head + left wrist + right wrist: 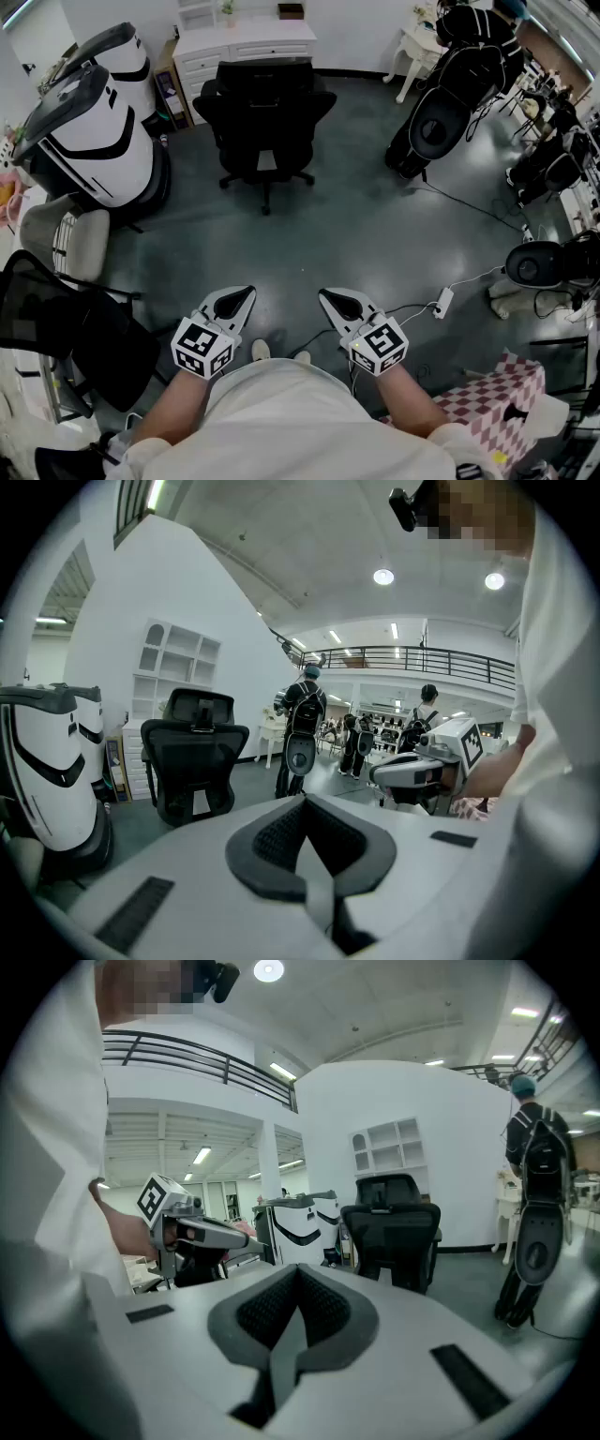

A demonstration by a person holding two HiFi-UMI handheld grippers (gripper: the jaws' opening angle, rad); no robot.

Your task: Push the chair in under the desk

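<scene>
The two tools are carried low in front of the person's body, at the bottom middle of the head view. The left hand-held gripper point(242, 298) has its jaws pressed together with nothing between them. The right hand-held gripper point(330, 300) is the same, closed and empty. That seems sensible to me: shoving a chair calls for a blunt, firm nose rather than a pinch. Both point forward and lean slightly toward each other, aimed up the frame at the target.

Between them and that target lies a wide stretch of bare grey floor point(309, 234). The black office chair point(265, 112) stands at the upper middle of the frame, well apart from both tools. Its back is turned to the person and its wheeled base is out on the floor. Just behind it, at the top edge, is the white tabletop point(246, 37) with drawers, set against the wall.

The seat looks to be in front of the tabletop rather than tucked under it, so I'd judge the push not yet begun. The person would have to walk up first, and the backrest facing them is the natural place to press.

Large white machines point(98, 141) crowd the left of the frame. A power strip point(443, 302) with its cord lies on the floor to the right of the right tool. Neither sits in the straight path.
</scene>
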